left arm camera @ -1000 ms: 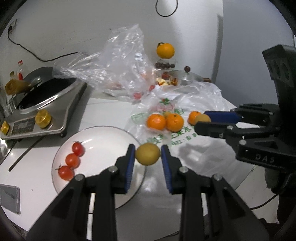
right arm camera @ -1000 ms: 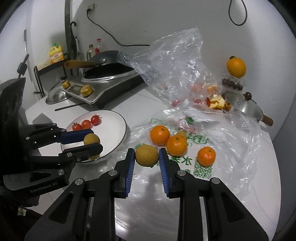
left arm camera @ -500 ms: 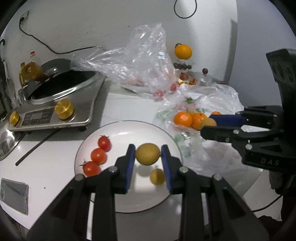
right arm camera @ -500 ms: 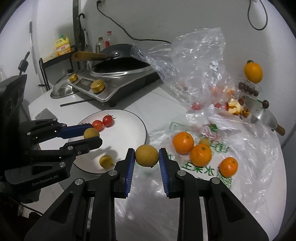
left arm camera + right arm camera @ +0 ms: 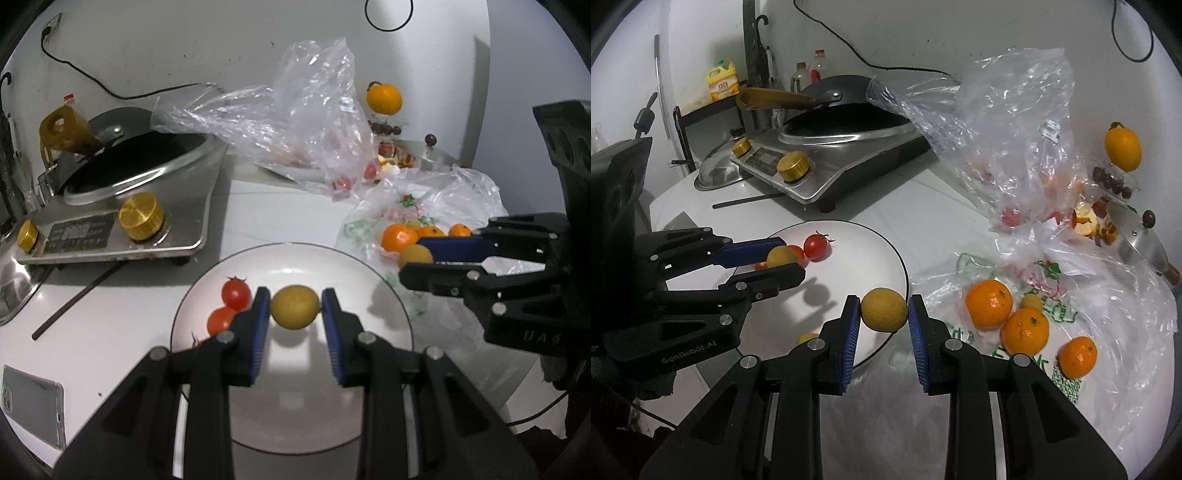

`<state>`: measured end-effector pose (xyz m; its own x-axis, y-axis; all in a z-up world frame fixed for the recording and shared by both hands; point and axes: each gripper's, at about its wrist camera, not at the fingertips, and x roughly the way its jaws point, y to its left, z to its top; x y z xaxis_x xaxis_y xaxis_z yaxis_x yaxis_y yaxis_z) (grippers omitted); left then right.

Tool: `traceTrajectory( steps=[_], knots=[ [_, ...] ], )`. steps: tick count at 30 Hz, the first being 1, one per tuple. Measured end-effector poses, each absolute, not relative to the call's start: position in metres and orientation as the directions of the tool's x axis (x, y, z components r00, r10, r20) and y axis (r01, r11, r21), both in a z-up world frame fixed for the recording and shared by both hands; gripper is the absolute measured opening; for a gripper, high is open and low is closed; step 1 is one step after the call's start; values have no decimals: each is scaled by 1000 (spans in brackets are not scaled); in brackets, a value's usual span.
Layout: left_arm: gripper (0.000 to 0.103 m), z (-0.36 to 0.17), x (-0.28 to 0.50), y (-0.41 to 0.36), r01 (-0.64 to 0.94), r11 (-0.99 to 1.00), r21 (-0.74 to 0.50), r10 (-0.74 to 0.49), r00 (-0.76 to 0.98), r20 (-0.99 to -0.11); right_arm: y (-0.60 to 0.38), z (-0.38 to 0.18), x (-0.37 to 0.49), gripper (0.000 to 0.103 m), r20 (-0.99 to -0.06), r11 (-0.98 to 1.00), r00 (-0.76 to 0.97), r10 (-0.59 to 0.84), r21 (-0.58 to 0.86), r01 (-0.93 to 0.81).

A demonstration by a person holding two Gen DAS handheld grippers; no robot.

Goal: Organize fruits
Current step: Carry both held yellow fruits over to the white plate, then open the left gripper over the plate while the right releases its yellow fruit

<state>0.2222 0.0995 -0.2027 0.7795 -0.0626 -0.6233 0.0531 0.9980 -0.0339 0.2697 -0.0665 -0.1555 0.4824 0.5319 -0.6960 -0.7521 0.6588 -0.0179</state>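
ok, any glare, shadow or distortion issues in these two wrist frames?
Left wrist: heavy fisheye vignette, soft ceiling-light glare on the plate, gripper shadow under the held fruit. Right wrist: same barrel warp, crisp fruit shadow on the plate, bright highlights on the plastic bag; both sharp.

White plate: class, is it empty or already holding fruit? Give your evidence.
Holding fruit. The white plate has cherry tomatoes lying on it and a small yellow fruit near its front rim.

Left hand-held gripper (image 5: 294,305) and right hand-held gripper (image 5: 884,311) both clamped, angled downward.
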Motion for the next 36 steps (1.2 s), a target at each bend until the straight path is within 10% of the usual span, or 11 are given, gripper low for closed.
traceTrajectory(
  steps=[36],
  knots=[
    [33,-227,292,104,31,998,46,12,699,-715,-39,-183,316,29,-709,619,397,583,71,-782]
  ],
)
